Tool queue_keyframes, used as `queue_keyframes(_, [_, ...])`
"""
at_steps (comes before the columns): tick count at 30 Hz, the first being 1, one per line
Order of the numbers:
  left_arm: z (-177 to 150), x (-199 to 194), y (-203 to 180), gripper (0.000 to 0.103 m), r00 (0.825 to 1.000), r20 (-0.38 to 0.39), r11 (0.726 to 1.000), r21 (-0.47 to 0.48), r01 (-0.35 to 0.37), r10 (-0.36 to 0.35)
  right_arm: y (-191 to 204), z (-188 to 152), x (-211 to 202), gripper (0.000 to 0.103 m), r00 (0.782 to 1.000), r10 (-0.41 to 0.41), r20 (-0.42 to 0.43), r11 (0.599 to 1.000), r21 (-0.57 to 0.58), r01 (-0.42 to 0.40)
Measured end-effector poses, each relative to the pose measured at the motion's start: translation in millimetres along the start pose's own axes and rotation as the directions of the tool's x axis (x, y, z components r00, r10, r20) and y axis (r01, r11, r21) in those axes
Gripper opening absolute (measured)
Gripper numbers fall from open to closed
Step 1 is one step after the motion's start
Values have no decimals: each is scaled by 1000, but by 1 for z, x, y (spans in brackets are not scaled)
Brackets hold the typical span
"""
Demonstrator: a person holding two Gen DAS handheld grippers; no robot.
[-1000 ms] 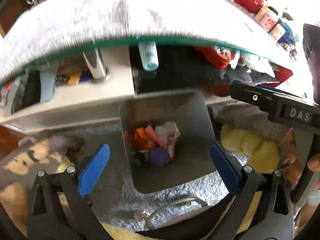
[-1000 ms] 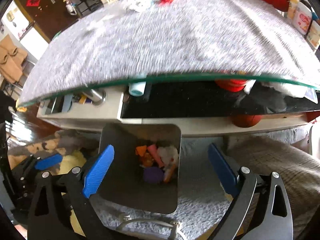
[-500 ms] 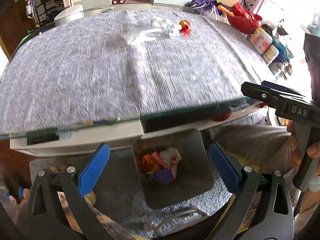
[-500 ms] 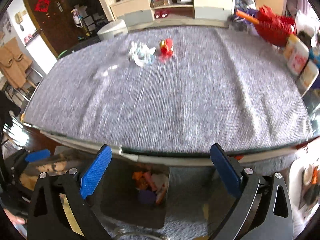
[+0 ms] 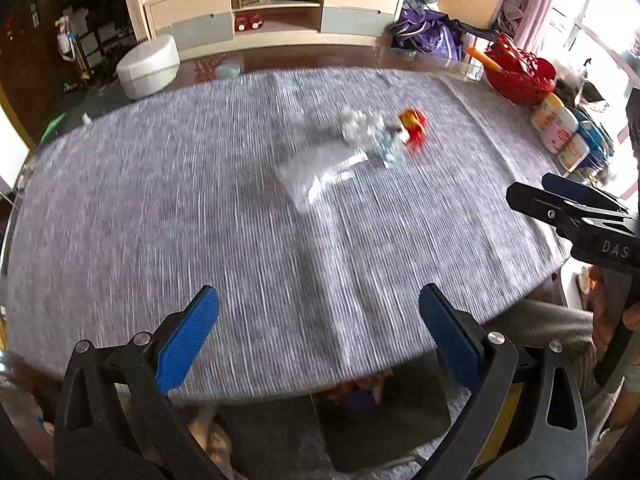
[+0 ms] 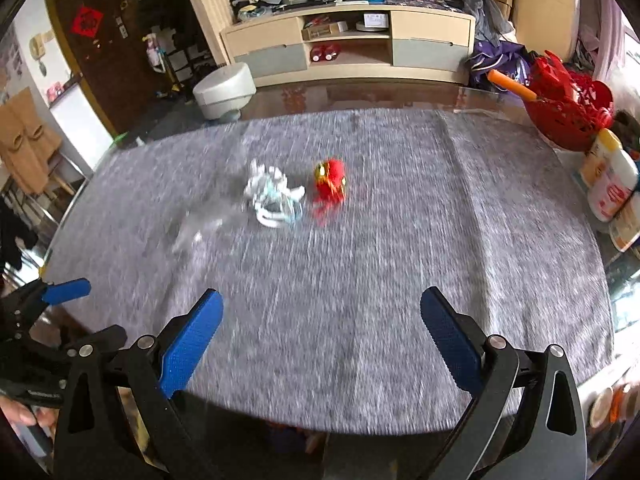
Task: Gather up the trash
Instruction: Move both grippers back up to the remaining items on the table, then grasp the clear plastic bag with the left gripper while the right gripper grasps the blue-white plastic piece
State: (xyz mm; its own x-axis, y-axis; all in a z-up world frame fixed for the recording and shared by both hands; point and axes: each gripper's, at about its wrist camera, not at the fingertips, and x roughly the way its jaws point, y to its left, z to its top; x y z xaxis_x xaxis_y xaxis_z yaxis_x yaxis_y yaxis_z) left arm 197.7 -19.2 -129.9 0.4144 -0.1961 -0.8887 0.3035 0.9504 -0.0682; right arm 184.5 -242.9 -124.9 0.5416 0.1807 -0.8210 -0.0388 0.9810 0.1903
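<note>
Both hand-held grippers, left [image 5: 318, 328] and right [image 6: 322, 330], hover spread above the table [image 6: 360, 280].

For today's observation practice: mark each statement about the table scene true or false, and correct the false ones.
1. Both grippers, left and right, are open and empty. True.
2. The red wrapper lies beside the white crumpled wrapper. True.
3. The red basket sits in the middle of the grey table mat. False: it stands at the table's far right edge.
4. The right gripper holds the red wrapper. False: the wrapper lies on the mat.
</note>
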Motion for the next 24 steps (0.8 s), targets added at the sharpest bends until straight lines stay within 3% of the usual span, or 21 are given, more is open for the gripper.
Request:
queue_keyframes(10, [45, 51, 10, 95, 1000, 6, 1000, -1, -23, 23, -1, 39, 57, 98, 999, 47, 3, 997, 66, -47])
queue_keyframes(15, [60, 76, 13, 95, 1000, 12, 1000, -9, -7, 7, 2, 49, 80, 80, 997, 71, -3, 996, 62, -70])
queue_keyframes(22, [68, 98, 13, 94, 1000, 4, 1000, 19, -5, 5, 15, 55, 102, 70, 996, 82, -29, 996, 26, -81])
queue_keyframes(24, [70, 103, 12, 92, 1000, 5, 999, 37, -3, 3, 18, 53, 109, 58, 995, 87, -47, 996, 18, -87])
